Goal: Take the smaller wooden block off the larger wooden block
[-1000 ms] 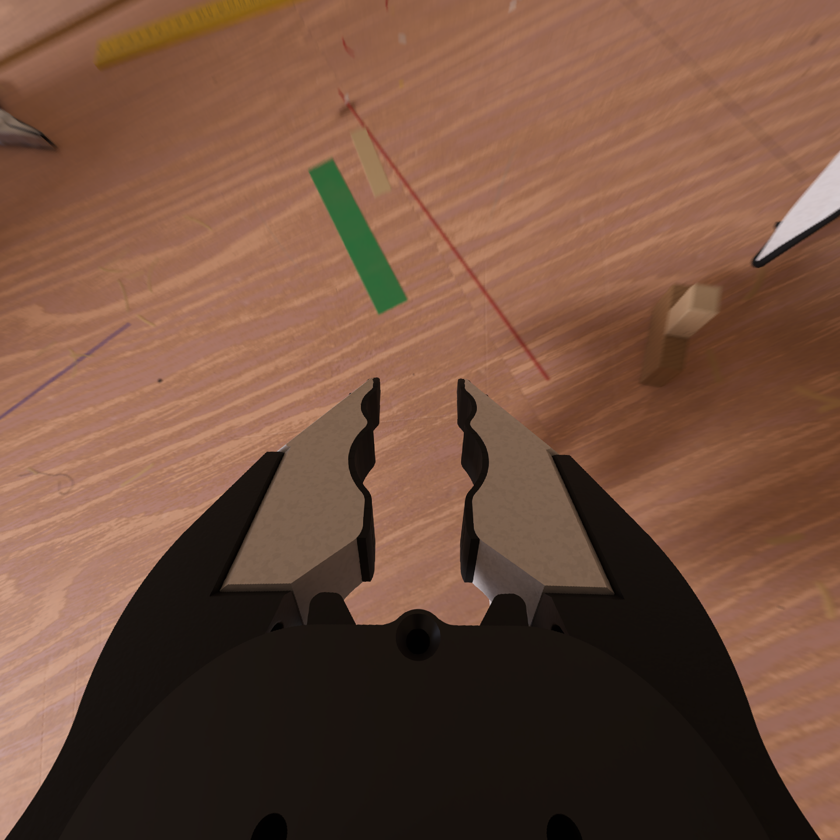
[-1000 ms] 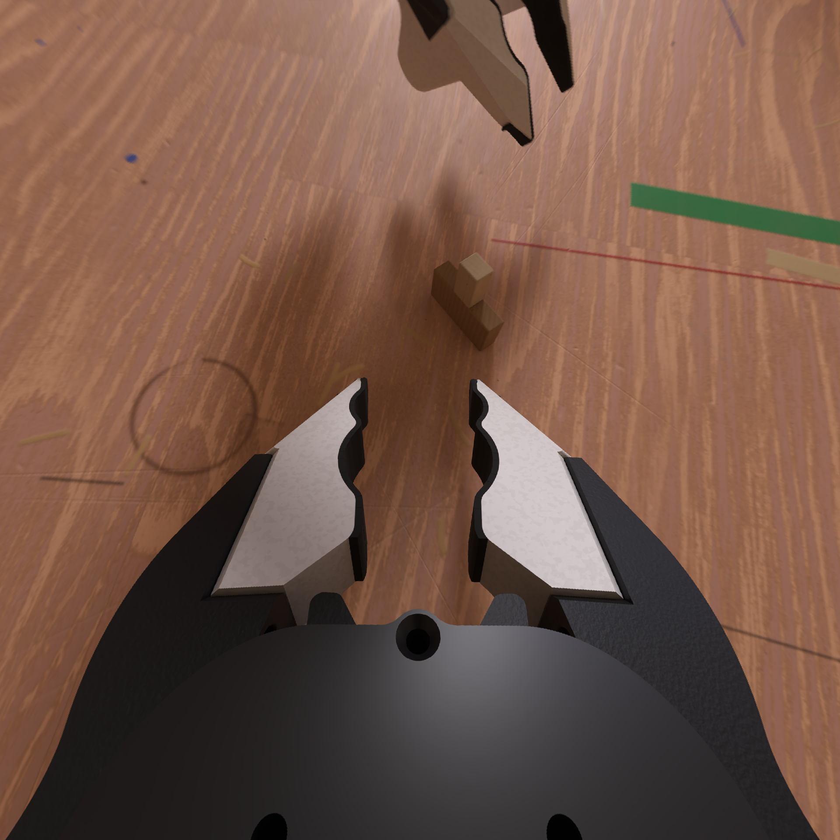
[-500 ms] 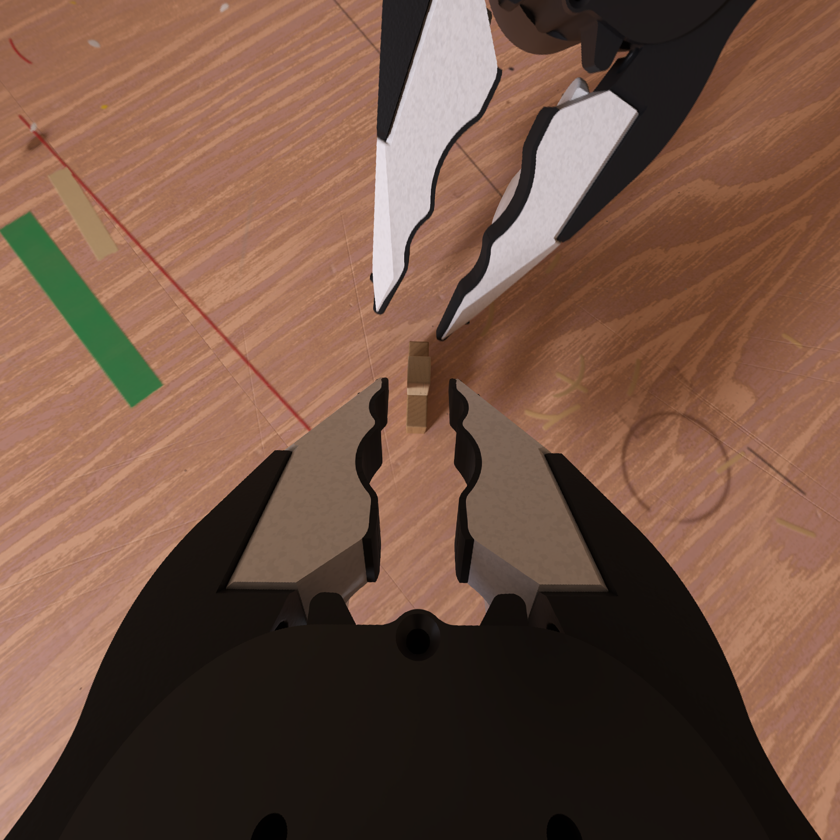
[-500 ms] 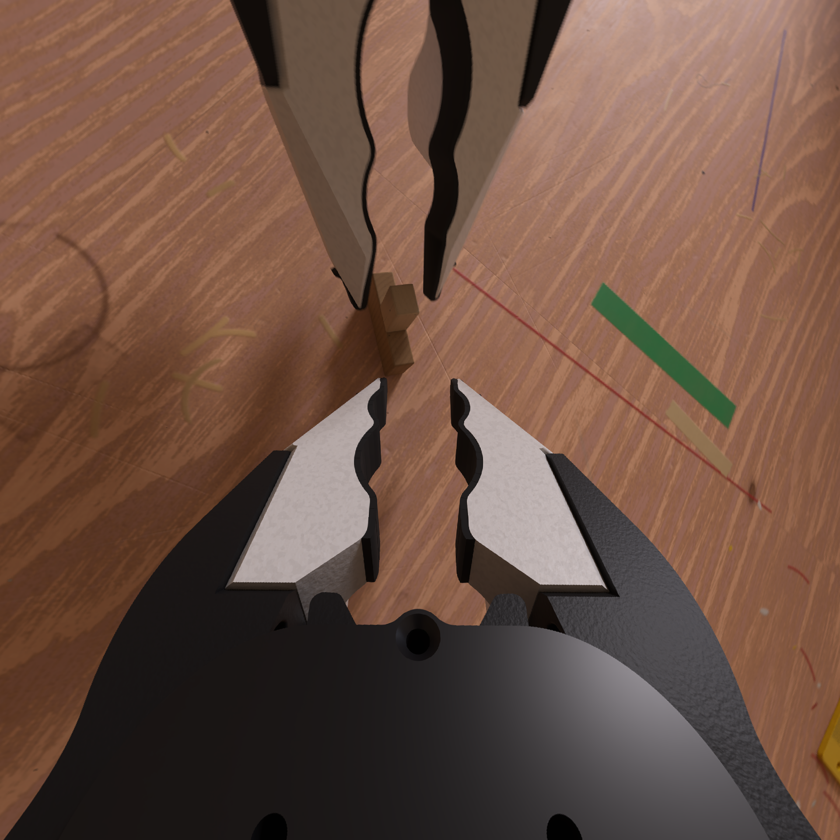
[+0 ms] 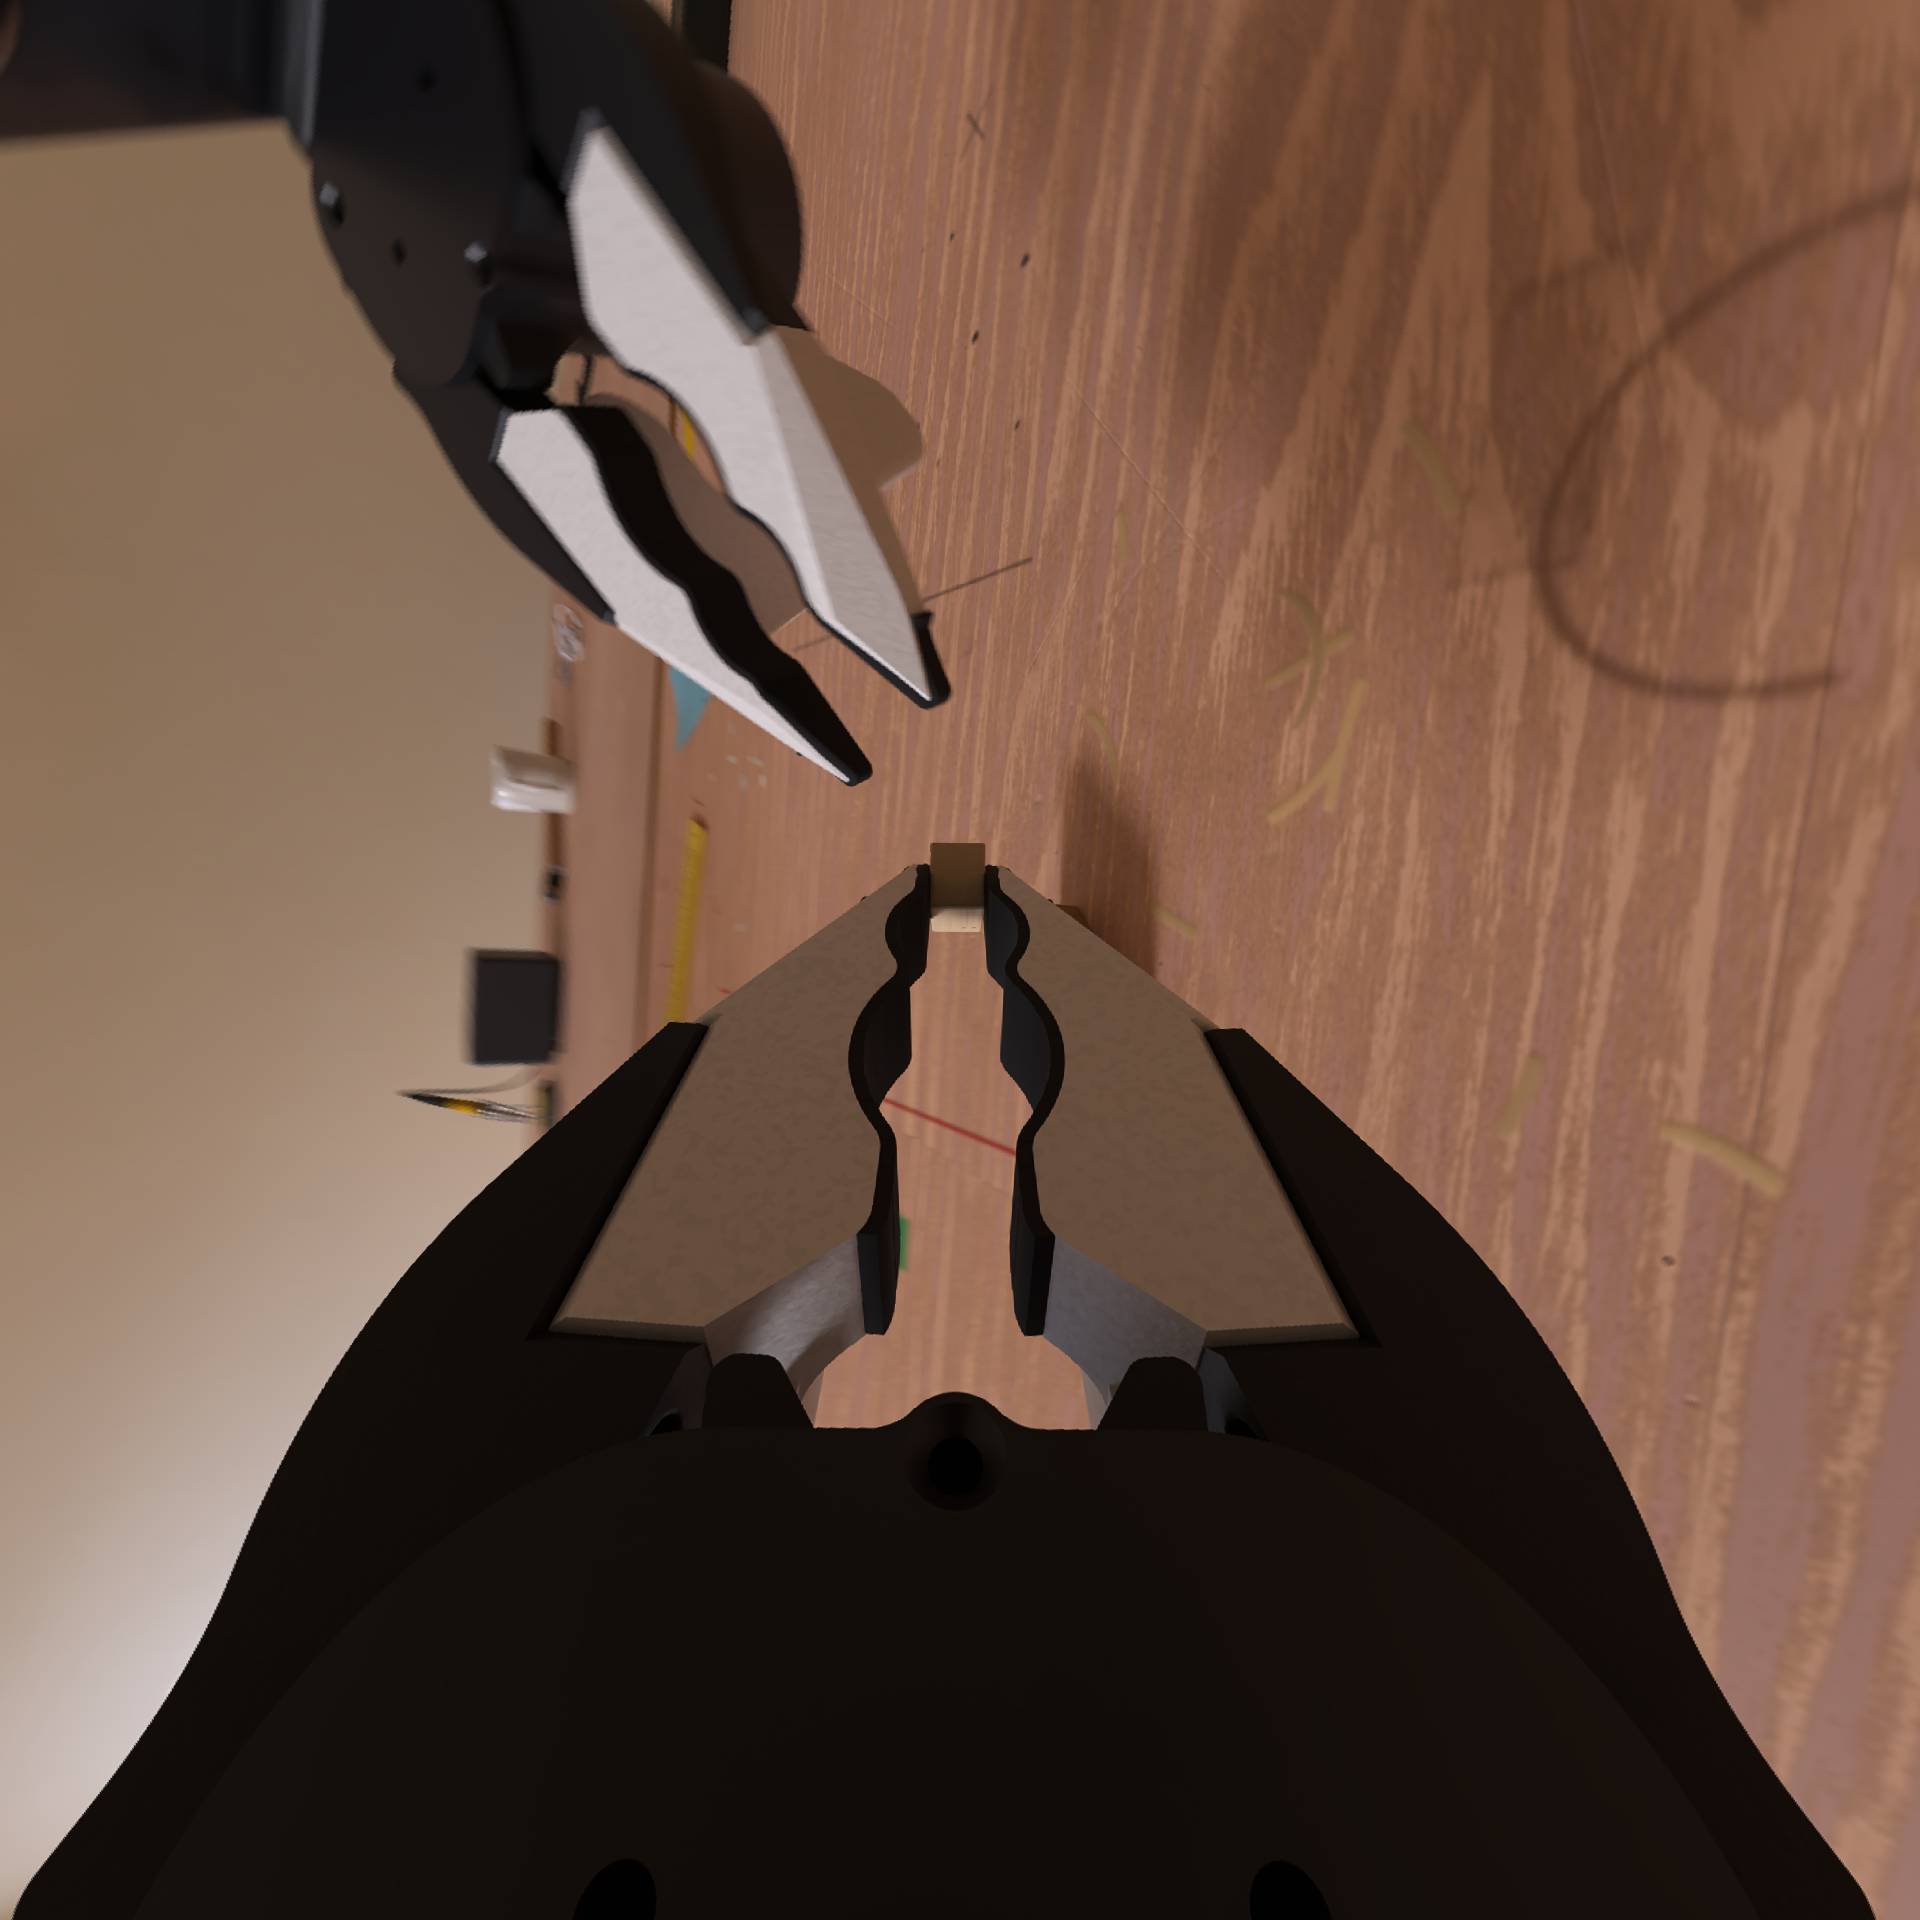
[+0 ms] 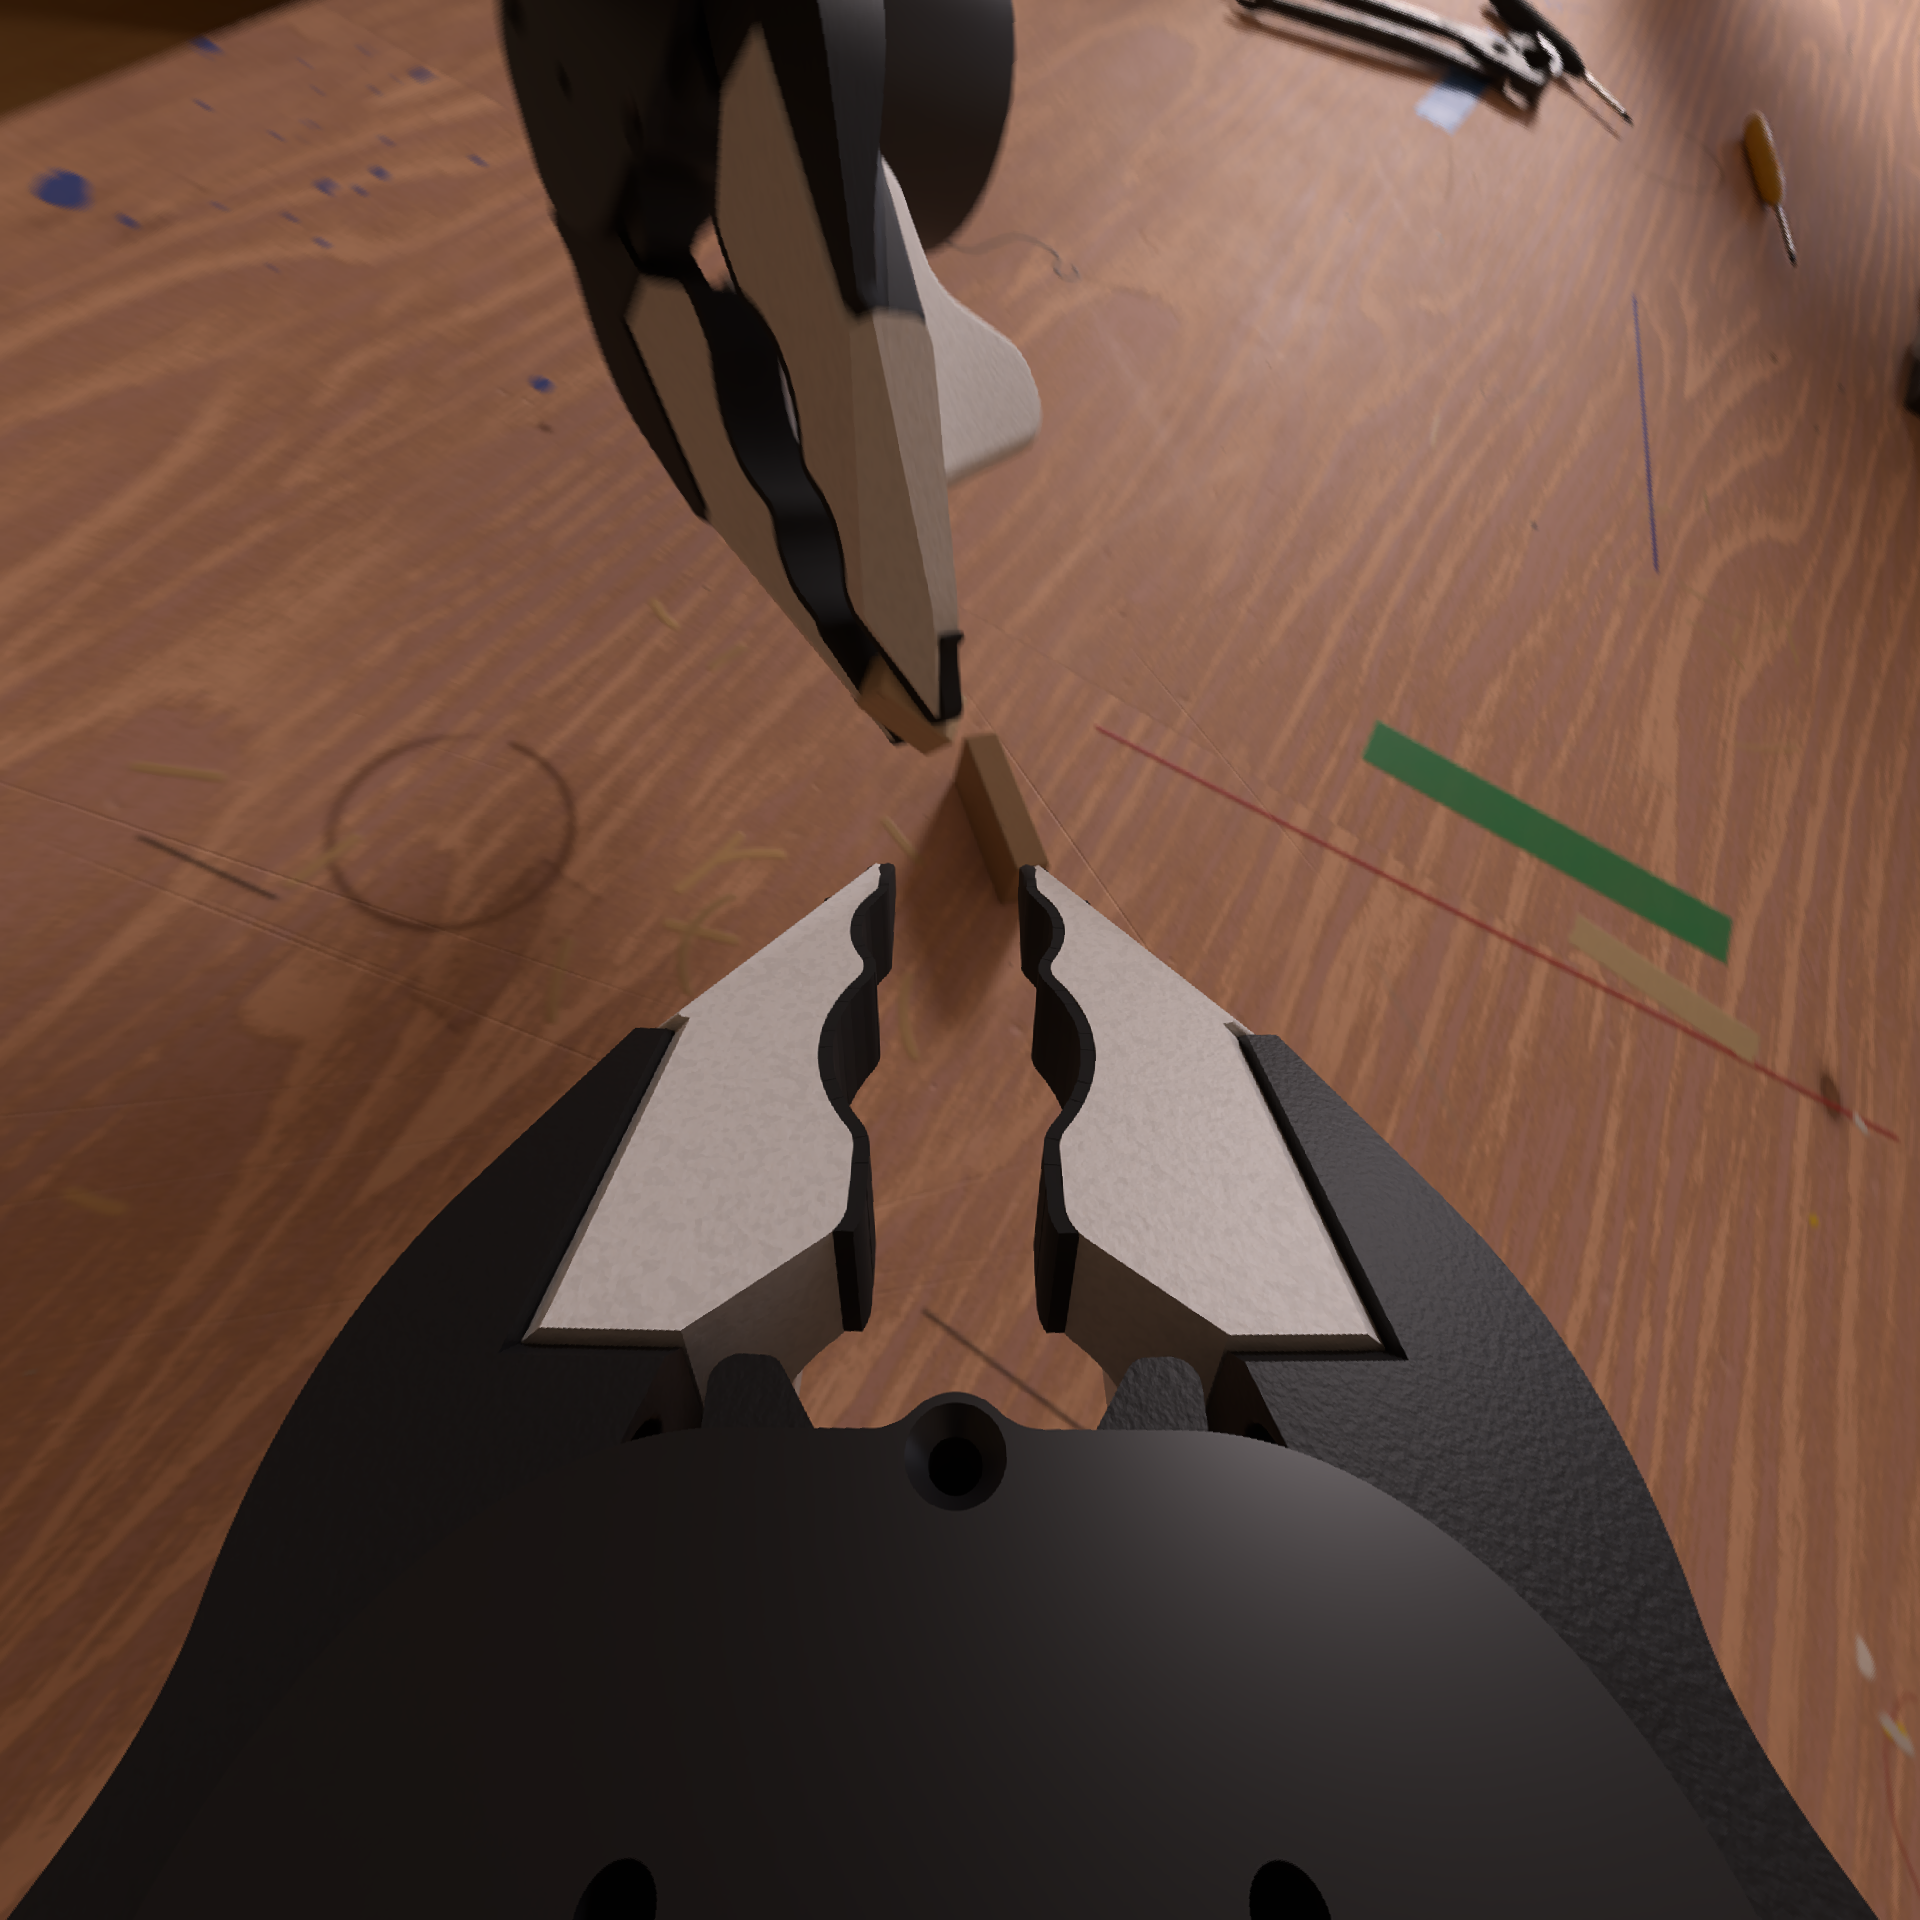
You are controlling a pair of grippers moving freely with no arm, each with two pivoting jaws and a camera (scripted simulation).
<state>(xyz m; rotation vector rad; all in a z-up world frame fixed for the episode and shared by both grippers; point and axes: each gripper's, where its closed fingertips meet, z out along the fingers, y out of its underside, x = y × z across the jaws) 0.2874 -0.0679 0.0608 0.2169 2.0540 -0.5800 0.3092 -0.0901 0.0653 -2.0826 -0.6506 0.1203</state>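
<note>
My left gripper [image 5: 956, 881] is turned on its side and shut on the smaller wooden block [image 5: 957, 918], a pale cube pinched at its fingertips. In the right wrist view the left gripper [image 6: 920, 712] holds this block [image 6: 912, 730] just above the table, a small gap from the far end of the larger wooden block [image 6: 1000, 821]. The larger block lies flat on the table, a brown bar just ahead of my right gripper [image 6: 956, 883]. The right gripper is open and empty, and its right fingertip [image 6: 1039, 894] is close to the bar's near end. It also shows in the left wrist view [image 5: 894, 736].
A green strip [image 6: 1548, 842], a tan strip [image 6: 1662, 987] and a thin red line mark the table to the right. A dark ring mark [image 6: 452, 831] lies to the left. Tools [image 6: 1455, 42] lie at the far right. The table's far edge and a yellow ruler [image 5: 686, 914] show in the left wrist view.
My left gripper has rolled onto its side and shut on the smaller block, which now sits apart from the larger block. The right gripper has drawn back a little and stays open.
</note>
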